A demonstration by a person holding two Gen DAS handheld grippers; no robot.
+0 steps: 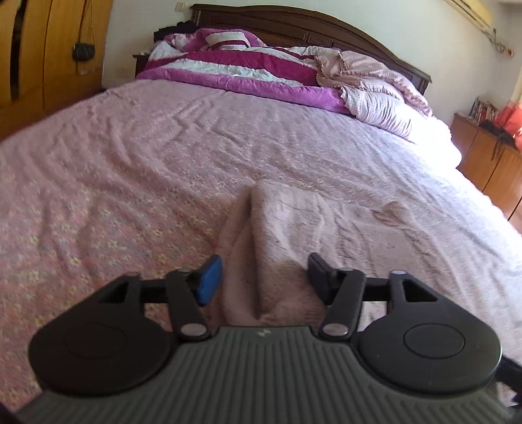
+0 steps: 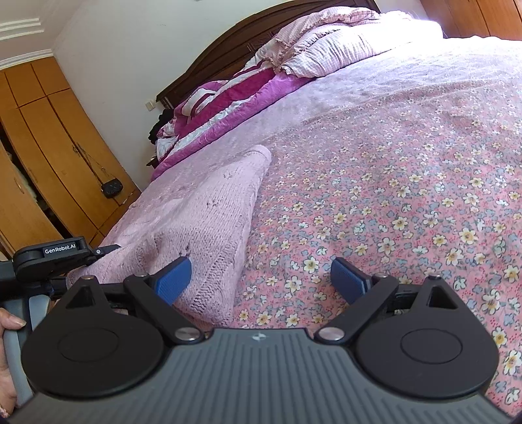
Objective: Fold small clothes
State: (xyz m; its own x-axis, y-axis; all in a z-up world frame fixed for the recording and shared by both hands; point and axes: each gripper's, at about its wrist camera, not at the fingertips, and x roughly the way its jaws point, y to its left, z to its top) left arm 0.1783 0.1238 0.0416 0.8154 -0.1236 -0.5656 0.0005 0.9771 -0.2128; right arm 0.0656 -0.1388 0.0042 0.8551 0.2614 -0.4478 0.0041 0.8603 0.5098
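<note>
A small pale pink knitted garment (image 1: 287, 234) lies on the floral bed sheet (image 1: 114, 195), with a raised fold running lengthwise. My left gripper (image 1: 264, 280) is open, its fingers straddling the garment's near end, not closed on it. In the right wrist view the same garment (image 2: 208, 208) lies at the left. My right gripper (image 2: 261, 280) is open over the garment's right edge, left fingertip (image 2: 173, 280) above the knit, right fingertip (image 2: 347, 280) above the sheet. The left gripper's body (image 2: 52, 257) shows at the far left, beside the garment.
A rumpled magenta and white quilt (image 1: 248, 71) and pink pillows (image 1: 378, 94) lie at the dark wooden headboard (image 1: 293, 26). A wooden wardrobe (image 1: 42, 55) stands left of the bed. A low wooden cabinet (image 1: 489, 156) stands to the right.
</note>
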